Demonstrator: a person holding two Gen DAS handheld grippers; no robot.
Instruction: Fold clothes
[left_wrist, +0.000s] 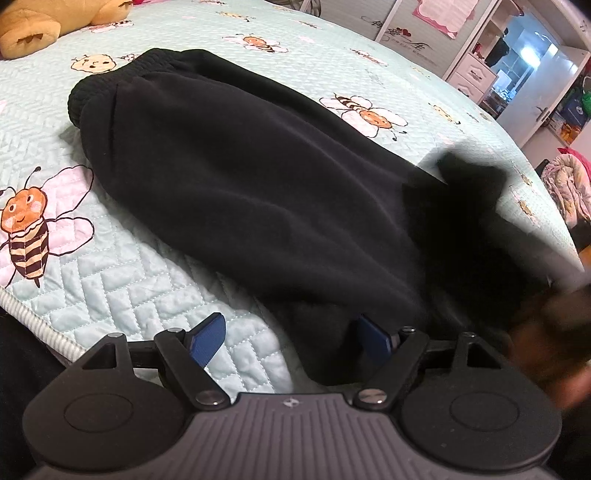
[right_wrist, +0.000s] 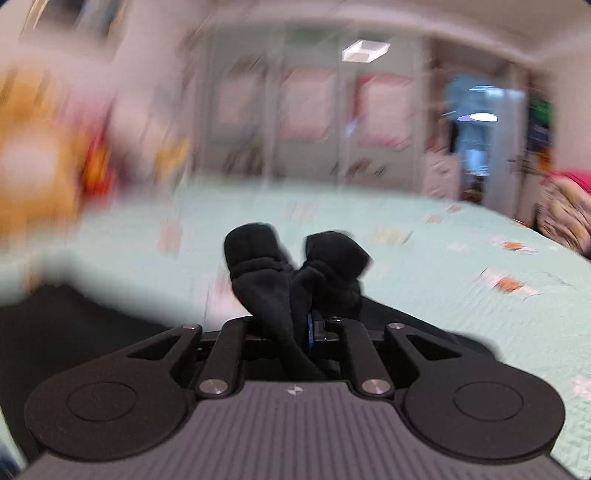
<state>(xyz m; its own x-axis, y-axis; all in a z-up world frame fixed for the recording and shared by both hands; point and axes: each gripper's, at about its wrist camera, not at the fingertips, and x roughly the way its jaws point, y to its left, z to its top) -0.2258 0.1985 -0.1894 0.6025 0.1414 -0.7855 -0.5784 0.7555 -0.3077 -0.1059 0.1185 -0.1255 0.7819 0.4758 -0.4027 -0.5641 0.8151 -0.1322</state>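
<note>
A pair of black trousers (left_wrist: 229, 177) lies across the bed, its ribbed waistband (left_wrist: 107, 81) at the far left. My left gripper (left_wrist: 291, 339) is open over the near edge of the fabric. Its right blue pad (left_wrist: 375, 341) rests against the cloth and its left blue pad (left_wrist: 208, 339) is over the quilt. In the right wrist view, my right gripper (right_wrist: 299, 328) is shut on the bunched leg ends of the black trousers (right_wrist: 295, 258), which stick up past its fingers. That lifted end shows blurred in the left wrist view (left_wrist: 469, 177).
The bed has a pale green quilt with bee prints (left_wrist: 26, 229). A yellow plush toy (left_wrist: 29, 33) lies at the far left corner. The bed's right edge (left_wrist: 546, 221) drops off toward a wardrobe (left_wrist: 476, 74) and a pile of bedding (left_wrist: 569, 184). A blurred hand (left_wrist: 550, 339) is at the right.
</note>
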